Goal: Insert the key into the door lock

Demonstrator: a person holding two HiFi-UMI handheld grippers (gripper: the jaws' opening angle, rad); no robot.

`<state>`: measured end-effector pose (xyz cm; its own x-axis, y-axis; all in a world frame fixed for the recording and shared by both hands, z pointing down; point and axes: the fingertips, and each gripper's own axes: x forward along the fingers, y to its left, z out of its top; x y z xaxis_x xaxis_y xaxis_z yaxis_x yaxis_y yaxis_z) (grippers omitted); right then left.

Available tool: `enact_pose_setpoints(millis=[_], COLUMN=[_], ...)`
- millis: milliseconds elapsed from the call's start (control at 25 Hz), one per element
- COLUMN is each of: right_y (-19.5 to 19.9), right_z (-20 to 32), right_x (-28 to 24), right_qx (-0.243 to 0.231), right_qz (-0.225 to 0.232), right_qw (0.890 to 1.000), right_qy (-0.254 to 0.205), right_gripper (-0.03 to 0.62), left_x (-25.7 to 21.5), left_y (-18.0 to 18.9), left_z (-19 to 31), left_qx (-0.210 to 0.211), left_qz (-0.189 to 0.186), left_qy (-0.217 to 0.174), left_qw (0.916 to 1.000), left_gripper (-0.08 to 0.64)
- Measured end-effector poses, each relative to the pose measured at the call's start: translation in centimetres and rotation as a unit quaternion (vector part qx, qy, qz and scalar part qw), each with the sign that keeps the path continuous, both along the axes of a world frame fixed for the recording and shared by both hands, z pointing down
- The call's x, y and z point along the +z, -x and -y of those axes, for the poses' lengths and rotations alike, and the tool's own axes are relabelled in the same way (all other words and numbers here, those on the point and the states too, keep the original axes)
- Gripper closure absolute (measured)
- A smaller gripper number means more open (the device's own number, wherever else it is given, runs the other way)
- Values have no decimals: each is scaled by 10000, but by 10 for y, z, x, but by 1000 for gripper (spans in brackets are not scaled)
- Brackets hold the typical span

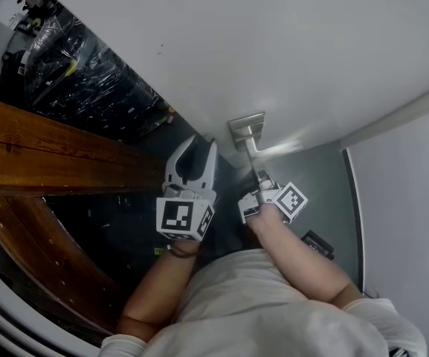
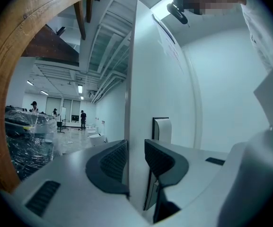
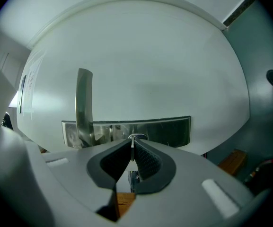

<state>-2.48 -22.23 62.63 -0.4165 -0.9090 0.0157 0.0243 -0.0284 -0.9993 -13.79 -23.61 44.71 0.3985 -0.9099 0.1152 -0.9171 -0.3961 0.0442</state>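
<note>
- Left gripper (image 1: 201,147): shown in the head view just left of centre, with its marker cube (image 1: 183,218) at 6 o'clock from the fingers. In the left gripper view the fingers (image 2: 111,163) are seen set wide, and the free edge of the door (image 2: 137,103) stands in the gap between them. Whether the pads touch the door cannot be told.
- Right gripper (image 3: 132,144): in the right gripper view the jaws are closed to a narrow slit on the key (image 3: 132,150), a thin metal blade held edge-on between the pads.
- Key: its far end is seen at 12 o'clock from the jaws, meeting the round cylinder in the lock plate (image 3: 164,129). How deep it sits in the cylinder cannot be told.
- Lock plate: a brushed metal strip fixed to the white door. The handle (image 3: 83,103) rises from it at about 10 o'clock from the jaws.
- Head view: the right gripper (image 1: 261,183) is placed at 6 o'clock from the lock plate (image 1: 244,127) and just beside the handle (image 1: 253,149). Its marker cube (image 1: 293,199) lies at about 4 o'clock from it. The key itself is too small to be made out here.
- Surroundings: a wooden beam (image 1: 50,147) is seen at 9 o'clock from the left gripper, and plastic-wrapped bundles (image 1: 80,73) lie at about 10 o'clock.
</note>
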Motion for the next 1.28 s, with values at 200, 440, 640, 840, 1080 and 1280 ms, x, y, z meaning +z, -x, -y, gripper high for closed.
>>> enact_pose_setpoints(millis=[200, 440, 640, 840, 1080, 1280], right_y=[0, 3, -4, -9, -15, -23], right_z=[0, -1, -19, -39, -67, -76], right_x=[2, -7, -6, -28, -78, -147], right_qx=[-115, -365, -538, -857, -1234, -1307], right_qz=[-172, -200, -475, -1096, -2000, -2856], right_qw=[9998, 9988, 9973, 9896, 9664, 9267], right_qy=[-7, -241, -141, -377, -1040, -2062], right_gripper=[568, 512, 512, 512, 517, 538], left_x=[8, 10, 4, -5, -31, -56], left_y=[2, 7, 11, 11, 6, -3], left_z=[-2, -8, -18, -37, -62, -83], left_qx=[-53, -155, -251, -287, -244, -210], left_qz=[-35, -46, -61, -96, -264, -298], left_qy=[102, 136, 123, 51, -132, -300], left_qw=[9999, 9998, 9996, 9995, 9993, 9989], left_gripper=[457, 457, 457, 457, 457, 457])
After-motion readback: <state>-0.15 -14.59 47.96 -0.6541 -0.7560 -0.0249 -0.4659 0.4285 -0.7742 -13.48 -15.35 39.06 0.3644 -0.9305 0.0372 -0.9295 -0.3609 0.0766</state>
